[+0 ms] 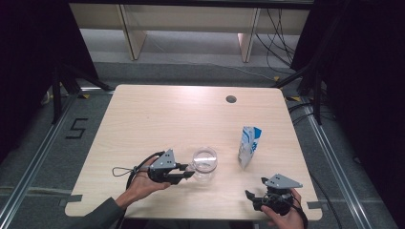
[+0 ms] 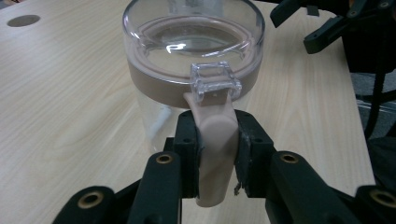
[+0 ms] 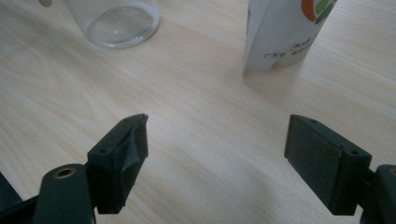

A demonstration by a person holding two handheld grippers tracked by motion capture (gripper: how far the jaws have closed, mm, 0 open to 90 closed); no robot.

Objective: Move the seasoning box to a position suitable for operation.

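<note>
Black jaws of the left gripper rise closest in the left gripper view, and they are pinched on the beige plastic latch tab that hangs down the side of a clear round jar. Both pads press flat against the tab from either side, so the jaws stand only as far apart as the tab is thick. Just above the pads, the tab joins a small clear hinge piece on the jar's clear domed lid, which sits on a beige sealing ring. The jar stands upright on the pale wooden table, directly ahead of this gripper and touching it through the tab.

From the high view, the left gripper lies roughly level in the person's left hand, its tips at the near-left side of the jar.

Nothing sits between the jaws of the right gripper; they stand wide apart over bare table and grip nothing. Ahead of them and to the right stands a white carton with blue print, well clear of the pads. Ahead and to the left is the jar's clear base, also well apart. In the high view the right gripper rests near the table's front edge in the right hand, with the carton beyond it and the jar off to its left.
</note>
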